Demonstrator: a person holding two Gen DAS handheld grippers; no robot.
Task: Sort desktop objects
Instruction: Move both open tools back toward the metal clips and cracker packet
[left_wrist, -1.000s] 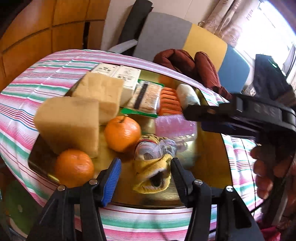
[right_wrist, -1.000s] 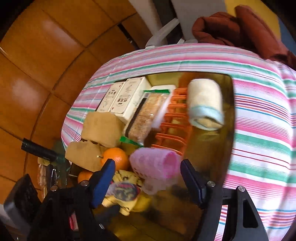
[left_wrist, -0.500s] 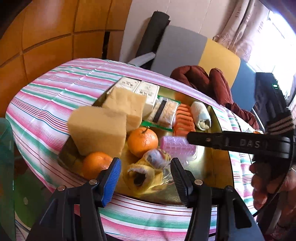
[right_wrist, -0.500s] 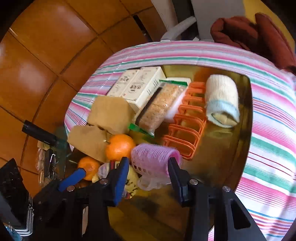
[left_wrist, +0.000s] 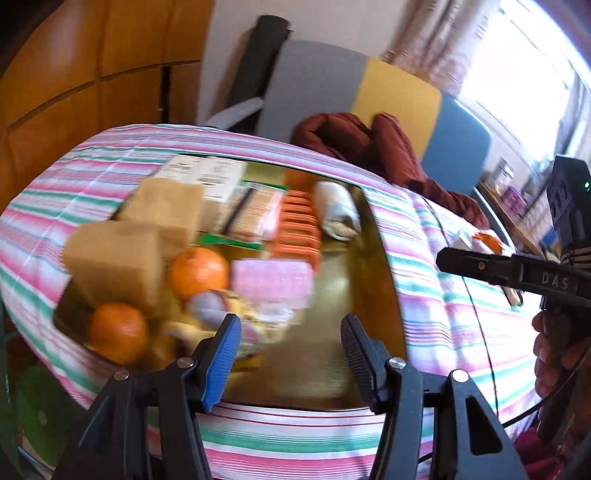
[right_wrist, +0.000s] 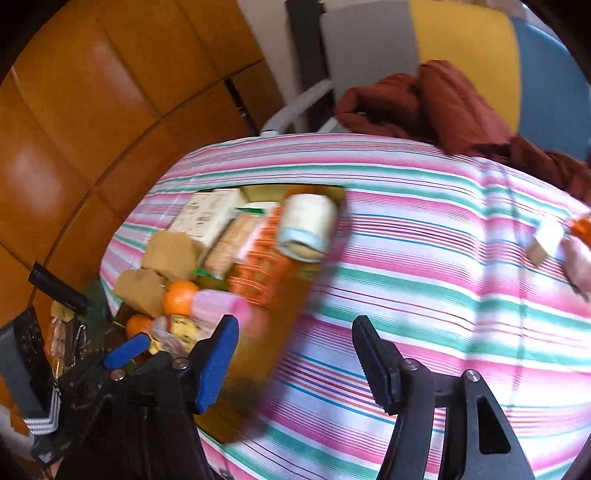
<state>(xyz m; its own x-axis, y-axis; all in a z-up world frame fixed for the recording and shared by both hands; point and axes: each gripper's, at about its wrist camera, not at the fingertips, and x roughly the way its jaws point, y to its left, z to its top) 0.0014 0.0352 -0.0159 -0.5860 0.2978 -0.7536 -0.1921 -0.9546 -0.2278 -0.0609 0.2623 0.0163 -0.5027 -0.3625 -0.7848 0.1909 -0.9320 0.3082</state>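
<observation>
The left tongs (left_wrist: 291, 354) stand apart and empty over the near edge of the gold tray (left_wrist: 373, 280) on the striped bench (left_wrist: 436, 314). The right tongs (right_wrist: 295, 354) are opening with nothing between them, above the striped cloth beside the tray. Just beyond lie a pink hair roller (left_wrist: 271, 278), two oranges (left_wrist: 197, 273), sponge blocks (left_wrist: 110, 266), an orange rack (left_wrist: 297, 229), a rolled towel (left_wrist: 338, 212) and white boxes (left_wrist: 207, 175).

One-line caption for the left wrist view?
Open left gripper above a gold tray of oranges, sponges and boxes.
</observation>
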